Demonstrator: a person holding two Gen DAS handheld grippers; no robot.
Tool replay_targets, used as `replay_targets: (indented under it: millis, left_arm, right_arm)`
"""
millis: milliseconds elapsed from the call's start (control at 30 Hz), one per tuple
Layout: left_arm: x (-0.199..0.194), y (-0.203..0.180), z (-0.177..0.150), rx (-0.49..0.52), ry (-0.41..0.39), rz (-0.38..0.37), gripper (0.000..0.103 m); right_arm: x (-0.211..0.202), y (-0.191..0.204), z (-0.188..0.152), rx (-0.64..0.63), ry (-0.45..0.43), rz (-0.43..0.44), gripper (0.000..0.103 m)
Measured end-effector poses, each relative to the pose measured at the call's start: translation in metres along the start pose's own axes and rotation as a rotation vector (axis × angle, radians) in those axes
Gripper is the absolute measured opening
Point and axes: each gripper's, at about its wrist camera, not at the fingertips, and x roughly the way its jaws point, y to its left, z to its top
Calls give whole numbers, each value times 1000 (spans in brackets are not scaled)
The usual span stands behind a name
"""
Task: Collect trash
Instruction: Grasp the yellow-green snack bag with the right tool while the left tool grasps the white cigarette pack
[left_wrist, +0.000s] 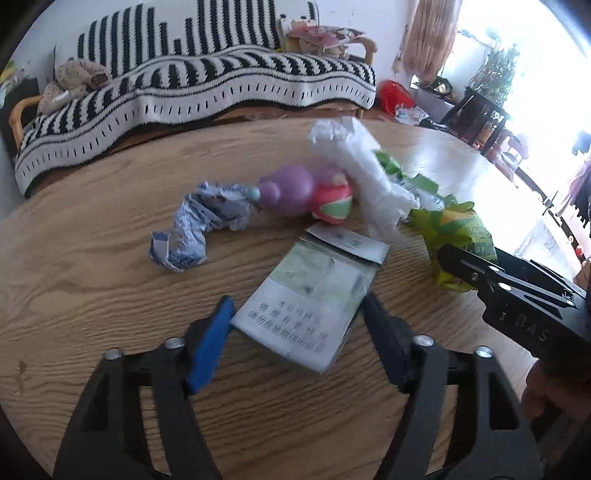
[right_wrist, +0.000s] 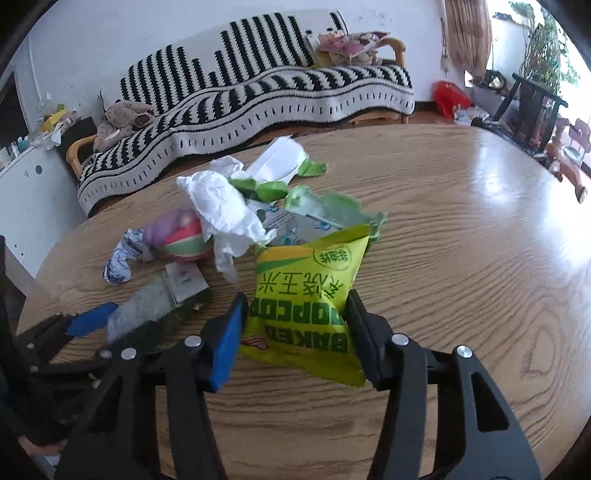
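Wooden table (left_wrist: 92, 295), left gripper (left_wrist: 299, 325) around carton (left_wrist: 310, 295) (print blurred)

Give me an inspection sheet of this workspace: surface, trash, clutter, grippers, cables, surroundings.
Surface: wooden table, glossy at its far right.
Job's things: yellow popcorn bag; flattened carton; crumpled white plastic; blue-white wrapper; torn green packaging.
Clutter: purple and red-green toy lying among the trash.
Grippers: left gripper has its jaws around the near end of the flattened carton; right gripper has its jaws around the yellow popcorn bag. Contact unclear in both.
Cables: nothing seen.
Surroundings: sofa with striped throw, red bag on the floor, dark chair, curtain by a bright window.
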Motion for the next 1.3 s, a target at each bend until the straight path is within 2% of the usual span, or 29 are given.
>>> replay_targets:
  millis: [200,1300]
  left_arm:
    - [2,3,-2,-24,13,-9,63]
    - [-9,12,-1,-49,-11,10,63]
  right_arm:
    - [-3,-12,1,27,-18,-14,53]
    - [-4,-9,0,18,-23,-19,53]
